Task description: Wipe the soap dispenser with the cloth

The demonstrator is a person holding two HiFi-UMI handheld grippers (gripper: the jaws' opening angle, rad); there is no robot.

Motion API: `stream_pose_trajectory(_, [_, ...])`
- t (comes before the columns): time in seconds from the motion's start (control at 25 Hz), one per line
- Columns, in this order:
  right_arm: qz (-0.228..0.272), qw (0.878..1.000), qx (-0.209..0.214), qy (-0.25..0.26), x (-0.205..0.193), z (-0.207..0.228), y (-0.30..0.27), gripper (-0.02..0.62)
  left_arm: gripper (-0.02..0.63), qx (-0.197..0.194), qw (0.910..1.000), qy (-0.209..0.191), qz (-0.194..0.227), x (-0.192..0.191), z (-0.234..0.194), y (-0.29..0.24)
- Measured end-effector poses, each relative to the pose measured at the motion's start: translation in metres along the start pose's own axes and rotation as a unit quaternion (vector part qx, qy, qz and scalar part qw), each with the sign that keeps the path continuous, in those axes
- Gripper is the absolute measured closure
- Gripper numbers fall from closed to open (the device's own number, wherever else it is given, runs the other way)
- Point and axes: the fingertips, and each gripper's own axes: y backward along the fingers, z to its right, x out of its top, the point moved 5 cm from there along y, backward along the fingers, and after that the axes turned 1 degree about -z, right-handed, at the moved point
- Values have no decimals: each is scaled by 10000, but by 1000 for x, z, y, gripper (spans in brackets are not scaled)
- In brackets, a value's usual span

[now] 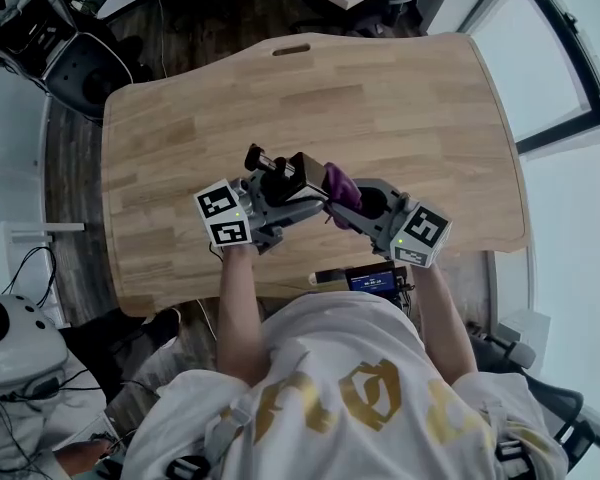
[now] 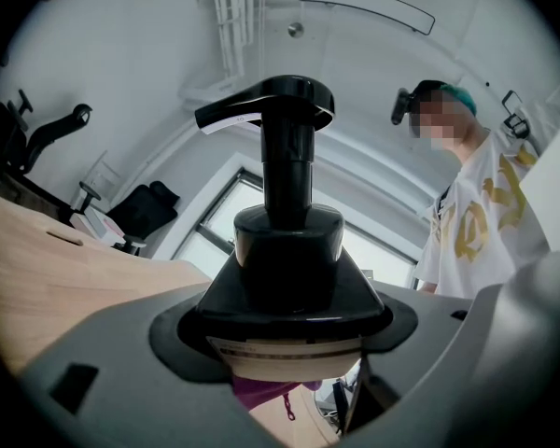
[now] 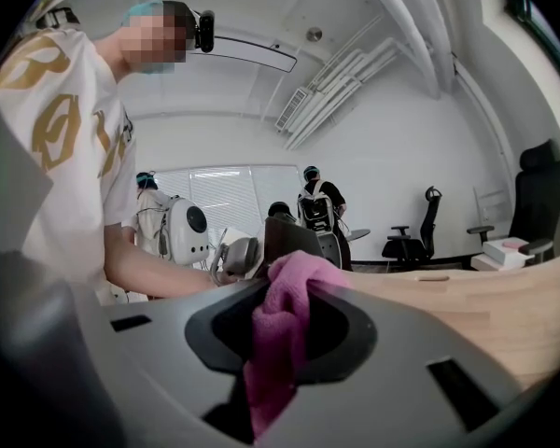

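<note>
Firmly, the left gripper (image 2: 285, 348) is clamped on the soap dispenser (image 2: 285, 250), whose black pump head is seen upright above the jaws. The right gripper (image 3: 280, 343) is closed on a bunched pink cloth (image 3: 282, 315). The cloth is held just beside the dispenser; whether they touch cannot be told. The dispenser is raised over the wooden bench (image 1: 380, 98), near its front edge.

Gold letters on the person's shirt (image 1: 352, 393) perhaps include an O; nothing else is legible.
</note>
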Motion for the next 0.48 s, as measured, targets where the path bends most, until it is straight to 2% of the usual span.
stream_pose_trajectory(0.28, [-17,10000,8,12,3,-3,-2,518,262,-212,9997,149,19,4,5,-2])
stream_pose_trajectory(0.48, [-119,9999,-40,29,-1,-4,-8,518,262,-376,9992,63,98,8,10,-11])
